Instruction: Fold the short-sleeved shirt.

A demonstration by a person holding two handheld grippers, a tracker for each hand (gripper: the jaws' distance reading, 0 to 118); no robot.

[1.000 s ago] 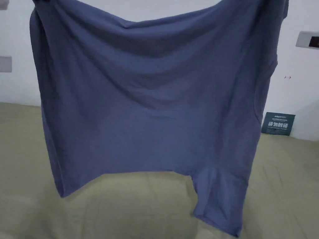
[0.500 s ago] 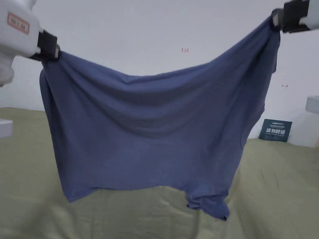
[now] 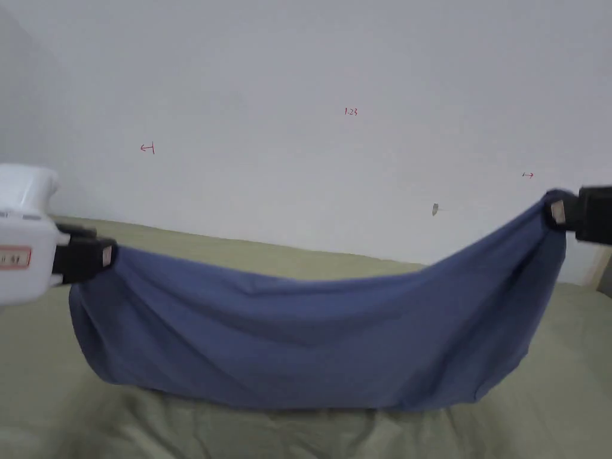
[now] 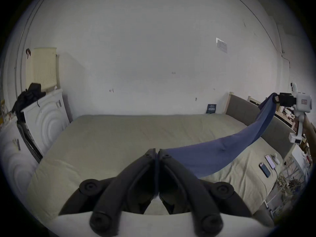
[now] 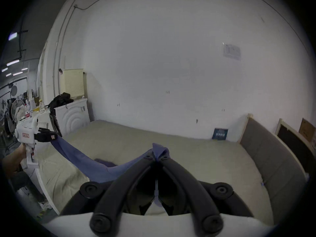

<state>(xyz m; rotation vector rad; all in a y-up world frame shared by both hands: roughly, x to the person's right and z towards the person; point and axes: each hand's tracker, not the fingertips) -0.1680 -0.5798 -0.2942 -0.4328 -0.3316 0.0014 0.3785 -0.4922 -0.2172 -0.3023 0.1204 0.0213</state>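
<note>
wall [image 3: 299, 72]: small red marks, unreadable | dark sign [image 5: 220, 134]: print too small

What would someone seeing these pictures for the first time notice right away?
The eye goes to the blue shirt, stretched wide and sagging in the middle, its lower part resting on the olive-green bed. Each end is pinched in a shut gripper: the left gripper at the left edge of the head view, the right gripper higher at the right edge. Behind it is a bare white wall.

bedroom, bed [image 4: 119, 138], padded headboard [image 5: 266, 155]
</note>
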